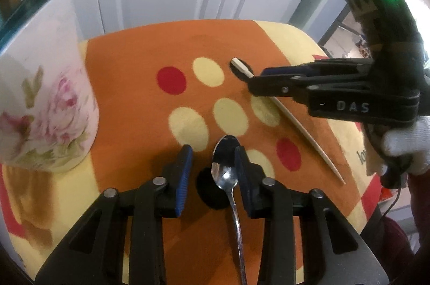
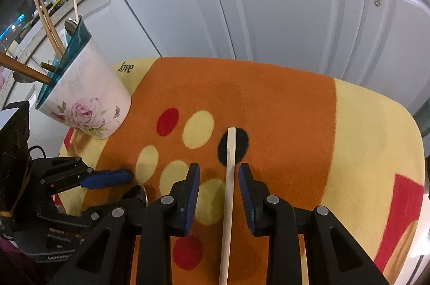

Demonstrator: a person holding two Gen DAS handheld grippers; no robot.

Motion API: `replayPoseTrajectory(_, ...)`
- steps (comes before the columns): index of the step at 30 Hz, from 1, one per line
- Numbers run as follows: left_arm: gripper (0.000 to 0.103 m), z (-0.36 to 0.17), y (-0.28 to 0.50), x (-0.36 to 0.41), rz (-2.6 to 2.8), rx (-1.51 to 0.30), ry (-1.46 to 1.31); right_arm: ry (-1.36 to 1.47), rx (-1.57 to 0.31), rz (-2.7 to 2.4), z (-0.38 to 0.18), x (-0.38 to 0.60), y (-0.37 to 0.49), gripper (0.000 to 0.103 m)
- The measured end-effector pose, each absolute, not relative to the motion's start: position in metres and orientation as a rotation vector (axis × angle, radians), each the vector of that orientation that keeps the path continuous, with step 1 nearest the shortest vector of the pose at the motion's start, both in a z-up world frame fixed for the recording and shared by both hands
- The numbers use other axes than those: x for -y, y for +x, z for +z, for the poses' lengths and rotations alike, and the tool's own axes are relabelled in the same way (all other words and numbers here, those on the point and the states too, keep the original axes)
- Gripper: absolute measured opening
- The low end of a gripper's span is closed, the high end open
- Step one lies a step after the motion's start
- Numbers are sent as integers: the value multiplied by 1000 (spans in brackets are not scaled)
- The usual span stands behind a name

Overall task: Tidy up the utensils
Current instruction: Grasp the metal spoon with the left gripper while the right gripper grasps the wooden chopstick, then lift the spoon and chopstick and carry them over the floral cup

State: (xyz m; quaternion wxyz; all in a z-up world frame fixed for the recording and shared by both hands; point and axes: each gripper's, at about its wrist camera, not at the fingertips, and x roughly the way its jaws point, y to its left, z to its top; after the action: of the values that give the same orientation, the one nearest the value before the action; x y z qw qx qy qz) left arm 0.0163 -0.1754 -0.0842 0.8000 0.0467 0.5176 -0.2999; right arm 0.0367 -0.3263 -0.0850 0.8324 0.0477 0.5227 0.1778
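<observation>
While both tools point steeply down at the tabletop point(image 2: 376, 123), each straddles one utensil, a stance that suits a pickup. The left tool point(image 1: 213, 177) stands spread around the bowl of the metal spoon point(image 1: 225, 164); its right pad touches or nearly touches the bowl edge, its left pad stands clear, so nothing is pinched yet. The spoon lies flat on the patterned cloth point(image 1: 150, 48), bowl pointing away from the camera, handle running back under the tool. The right tool point(image 2: 219, 195) is likewise spread, with the pale wooden stick point(image 2: 230, 164) lying between its pads and closer to the right one; no pad presses on it. The stick's far end rests over a black dot of the cloth. Both utensils lie lengthwise between the pads, probably so that a closing grip meets their narrow width. The floral holder point(image 2: 86, 102), with a teal inner rim, stands at the left rear of the cloth and already carries wooden and metal utensils; it is judged to be the destination, well apart from both loose items. Readable writing: "DAS" on the side of the right tool as seen from the left wrist view, and "love" printed on the cloth beside the holder. A white-gloved hand point(image 1: 403, 145) grips the right tool's handle.
</observation>
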Motion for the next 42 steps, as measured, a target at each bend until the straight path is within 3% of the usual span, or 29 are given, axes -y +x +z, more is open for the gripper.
replayPoseTrajectory(2, 13, -85, 18, 178, -665, -1119, 89, 95, -1116, 381, -88, 323, 41, 28)
replayPoseTrajectory(6, 7, -83, 12, 176, -666, -1103, 117, 89, -1114, 388, -91, 319, 45, 28)
replayPoseTrajectory(11, 3, -78, 7, 162, -645, -1118, 81, 71, -1108, 373, -92, 318, 49, 5)
replayPoseTrajectory(24, 1, -63, -10, 135, -573, -1098, 18, 107, -1065, 374, -71, 327, 19, 4)
replayPoseTrajectory(25, 1, -63, -11, 133, -566, -1100, 12, 94, -1075, 350, -73, 327, 23, 7)
replayPoseTrajectory(28, 1, -65, -9, 132, -547, -1103, 4, 83, -1093, 325, -78, 325, 34, 35)
replayPoseTrajectory(30, 1, -67, -8, 135, -536, -1105, 6, 68, -1110, 330, -83, 319, 45, 35)
replayPoseTrajectory(31, 1, -69, -6, 139, -531, -1106, 9, 49, -1122, 322, -86, 316, 50, 34)
replayPoseTrajectory(35, 1, -68, -8, 139, -511, -1101, 19, -31, -1097, 286, -91, 308, 61, 10)
replayPoseTrajectory(42, 1, -64, -16, 139, -487, -1080, 31, 73, -1049, 305, -72, 326, 42, 6)
